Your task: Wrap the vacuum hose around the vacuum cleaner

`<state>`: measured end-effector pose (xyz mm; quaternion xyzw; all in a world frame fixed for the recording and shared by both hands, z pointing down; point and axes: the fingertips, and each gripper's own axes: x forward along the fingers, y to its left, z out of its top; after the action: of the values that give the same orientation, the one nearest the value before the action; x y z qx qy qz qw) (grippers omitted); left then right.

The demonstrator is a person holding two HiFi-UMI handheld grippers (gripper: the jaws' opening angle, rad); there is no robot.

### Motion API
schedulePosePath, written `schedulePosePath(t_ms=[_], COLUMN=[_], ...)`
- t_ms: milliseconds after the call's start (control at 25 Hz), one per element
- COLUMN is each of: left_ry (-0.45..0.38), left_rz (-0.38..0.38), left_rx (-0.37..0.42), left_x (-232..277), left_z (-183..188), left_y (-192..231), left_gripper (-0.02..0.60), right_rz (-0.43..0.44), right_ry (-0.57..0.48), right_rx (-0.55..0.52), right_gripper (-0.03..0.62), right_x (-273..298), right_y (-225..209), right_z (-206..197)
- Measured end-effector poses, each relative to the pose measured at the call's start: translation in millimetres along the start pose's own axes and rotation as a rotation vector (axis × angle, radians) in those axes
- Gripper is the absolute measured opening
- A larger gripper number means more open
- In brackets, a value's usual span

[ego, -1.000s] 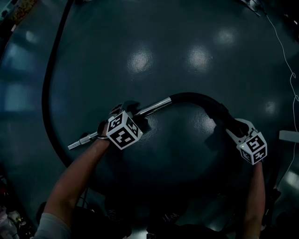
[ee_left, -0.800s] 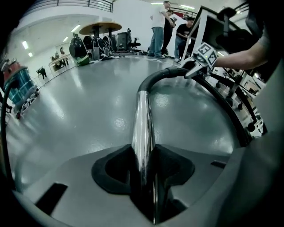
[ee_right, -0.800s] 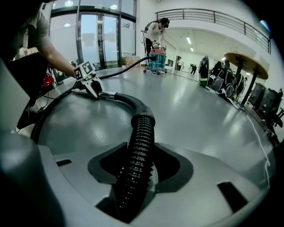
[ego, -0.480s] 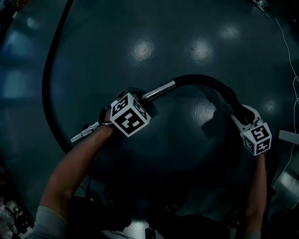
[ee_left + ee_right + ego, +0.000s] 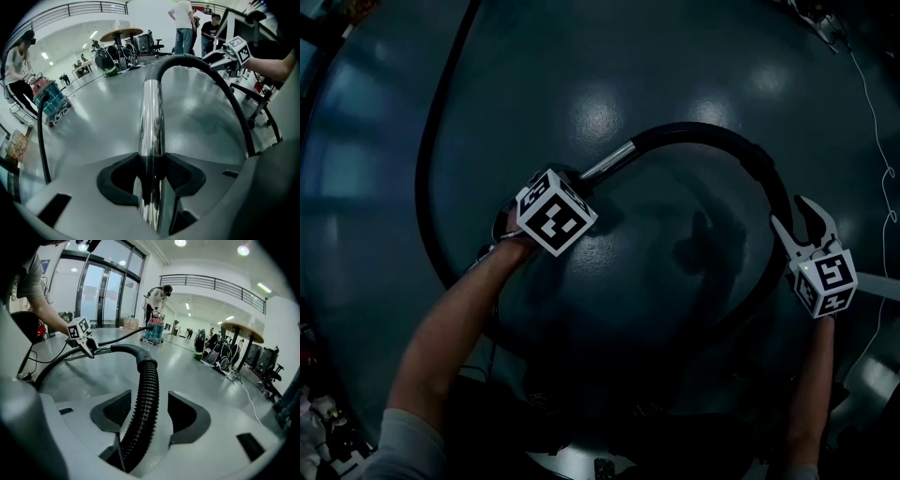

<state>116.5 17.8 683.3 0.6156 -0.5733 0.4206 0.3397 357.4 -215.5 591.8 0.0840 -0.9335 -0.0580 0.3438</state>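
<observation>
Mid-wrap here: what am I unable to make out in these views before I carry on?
- vacuum cleaner: outside the head view. In the left gripper view it is far off and too small to show where the hose joins it.
- Far run of the hose: head view, cut off by the top edge.
- Near run of the hose: head view, lost in darkness toward the bottom edge.

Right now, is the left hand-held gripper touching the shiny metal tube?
Touching. In the left gripper view, the left hand-held gripper, its jaws having just been closing, clamps the chrome vacuum tube.
</observation>
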Motion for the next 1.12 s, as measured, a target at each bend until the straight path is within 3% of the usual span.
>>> schedulePosePath(t_ms=[240, 520, 800, 1120], left_ry=[0.034, 0.065, 0.050, 0.030], left_rz=[-0.005, 0.075, 0.121, 0.161], left_rx=[-0.107, -0.179, -0.258, -0.319], left_x=[-43, -92, -139, -182], left_z=[-11, -44, -56, -54], left_y=[14, 36, 54, 57], left_gripper=[0.177, 0.178, 0.178, 0.178], right_rz=[0.008, 0.049, 0.069, 0.107], right_ry=[-0.075, -0.169, -0.222, -0.241], right_rx=[-0.054, -0.105, -0.116, -0.139], right_gripper=[0.227, 0.227, 0.227, 0.227], right_x=[-20, -29, -24, -19], right_y=[29, 60, 64, 71], right_z=[59, 124, 179, 214])
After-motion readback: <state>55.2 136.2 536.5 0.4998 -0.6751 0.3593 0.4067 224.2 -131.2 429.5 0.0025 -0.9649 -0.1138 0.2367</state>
